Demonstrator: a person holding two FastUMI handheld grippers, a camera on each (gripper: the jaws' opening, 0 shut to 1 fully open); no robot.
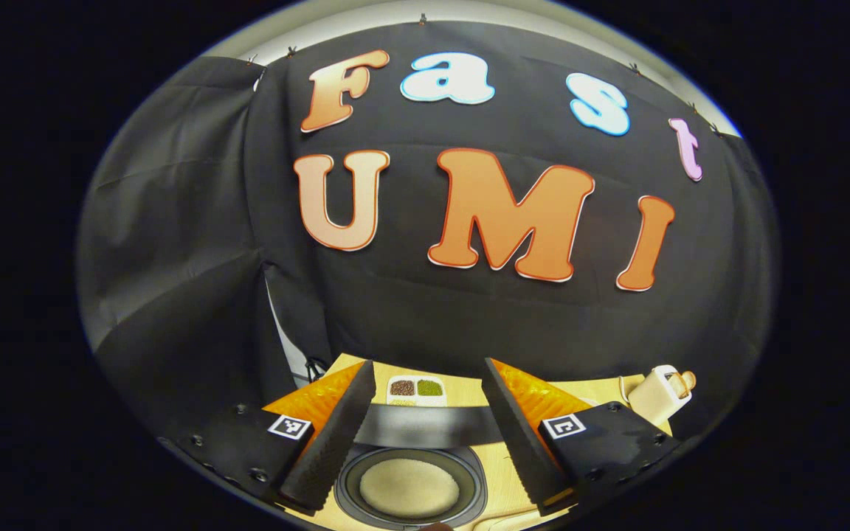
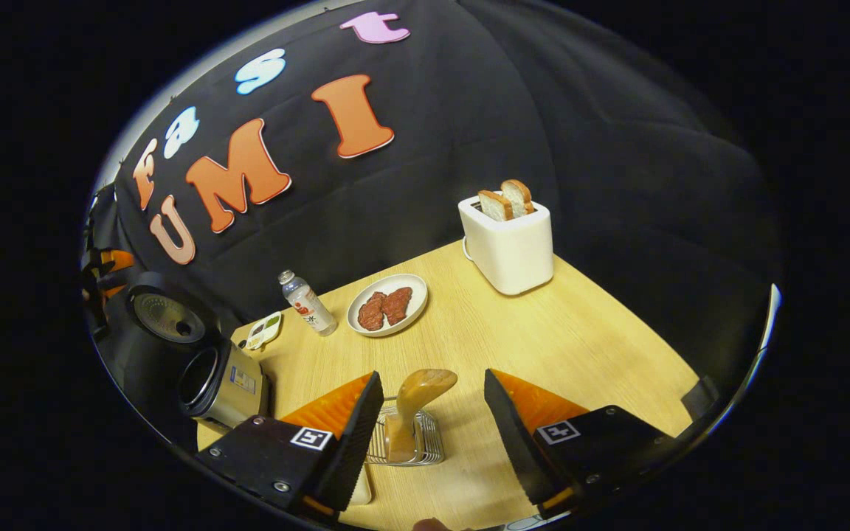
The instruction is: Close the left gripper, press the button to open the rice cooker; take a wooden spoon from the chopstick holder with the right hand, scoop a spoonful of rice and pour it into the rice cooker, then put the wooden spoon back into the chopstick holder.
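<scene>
The rice cooker lies just below my left gripper, lid up, with pale rice in its pot. That gripper is open with nothing between its fingers. In the right gripper view the cooker stands at the table's left edge, its lid raised. My right gripper is open above the wire chopstick holder. The wooden spoon stands in the holder, bowl end up, between the two fingers and touching neither.
Behind the cooker sits a small white tray of grains. A water bottle, a plate of meat and a white toaster with bread stand farther back. Bare wooden tabletop lies to the right.
</scene>
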